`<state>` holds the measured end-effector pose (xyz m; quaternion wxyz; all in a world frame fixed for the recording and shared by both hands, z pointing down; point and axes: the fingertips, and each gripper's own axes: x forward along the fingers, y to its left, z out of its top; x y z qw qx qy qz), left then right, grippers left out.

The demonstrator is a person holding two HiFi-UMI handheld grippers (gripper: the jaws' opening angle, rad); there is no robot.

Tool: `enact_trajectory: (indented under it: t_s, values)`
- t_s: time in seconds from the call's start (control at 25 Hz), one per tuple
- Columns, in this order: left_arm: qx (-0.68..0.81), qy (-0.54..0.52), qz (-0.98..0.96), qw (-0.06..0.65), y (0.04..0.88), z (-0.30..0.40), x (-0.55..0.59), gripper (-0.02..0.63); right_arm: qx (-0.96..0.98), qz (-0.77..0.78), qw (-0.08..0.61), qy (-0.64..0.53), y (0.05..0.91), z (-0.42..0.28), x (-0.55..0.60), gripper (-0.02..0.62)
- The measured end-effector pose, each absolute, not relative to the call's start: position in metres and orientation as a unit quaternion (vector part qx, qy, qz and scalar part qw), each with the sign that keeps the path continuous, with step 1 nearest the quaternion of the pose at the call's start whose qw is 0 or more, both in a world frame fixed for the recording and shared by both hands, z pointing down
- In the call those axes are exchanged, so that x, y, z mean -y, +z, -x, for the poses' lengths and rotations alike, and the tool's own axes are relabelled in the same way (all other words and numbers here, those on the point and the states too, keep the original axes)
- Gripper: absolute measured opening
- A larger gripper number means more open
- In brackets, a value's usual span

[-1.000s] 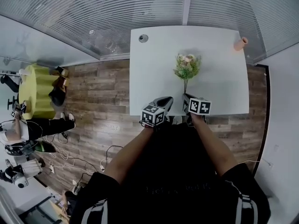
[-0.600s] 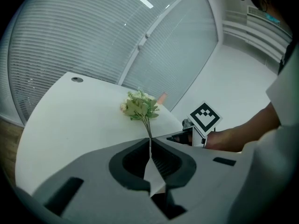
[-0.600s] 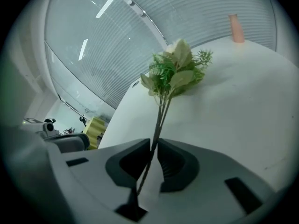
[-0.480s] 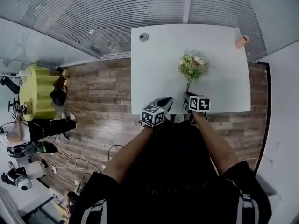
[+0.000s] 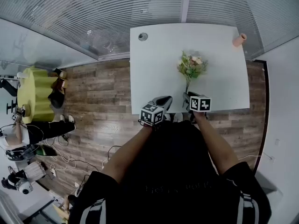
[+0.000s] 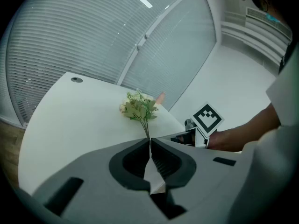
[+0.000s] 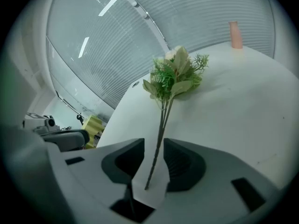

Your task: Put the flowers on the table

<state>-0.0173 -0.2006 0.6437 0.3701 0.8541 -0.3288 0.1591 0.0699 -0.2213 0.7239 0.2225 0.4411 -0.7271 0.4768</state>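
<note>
A small bunch of flowers (image 5: 191, 65) with green leaves and pale blooms is over the white table (image 5: 154, 64), right of its middle. Its thin stems run back to the near edge. My right gripper (image 5: 187, 97) is there, and in the right gripper view the flowers (image 7: 175, 76) have their stems in the gap of the right gripper (image 7: 154, 146). The jaws stand apart and neither pad presses the stems. My left gripper (image 5: 164, 100) hovers just to the left at the table edge. The left gripper (image 6: 150, 141) is shut with nothing in it, and the flowers (image 6: 138, 108) show beyond it.
A pink vase (image 5: 239, 40) stands at the table's far right corner, also the pink vase (image 7: 235, 33) in the right gripper view. A round cable hole (image 5: 143, 37) sits at the far left corner. Slatted blinds run behind the table. Wood floor and a yellow round table (image 5: 35, 90) lie left.
The flower heads have swung to the right over the table. Both grippers have stayed at the near edge.
</note>
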Motion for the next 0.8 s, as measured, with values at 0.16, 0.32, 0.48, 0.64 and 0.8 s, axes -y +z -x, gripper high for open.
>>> enact_trajectory:
  t_s: [0.16, 0.32, 0.48, 0.64, 0.8]
  values:
    - [0.322, 0.157, -0.861, 0.362, 0.639, 0.018, 0.197, 0.021, 0.732, -0.465, 0.233, 0.439, 0.712, -0.077, 0.218, 0.047]
    - [0.318, 0.144, -0.868, 0.352, 0.63, 0.016, 0.194, 0.021, 0.766, -0.46, 0.224, 0.39, 0.689, -0.071, 0.216, 0.034]
    - [0.32, 0.135, -0.872, 0.344, 0.626, 0.016, 0.191, 0.021, 0.783, -0.46, 0.197, 0.368, 0.668, -0.065, 0.213, 0.029]
    - [0.33, 0.119, -0.873, 0.338, 0.618, 0.021, 0.188, 0.021, 0.797, -0.46, 0.179, 0.347, 0.646, -0.058, 0.206, 0.029]
    - [0.338, 0.09, -0.884, 0.311, 0.588, 0.024, 0.188, 0.021, 0.819, -0.456, 0.159, 0.31, 0.614, -0.05, 0.199, 0.029]
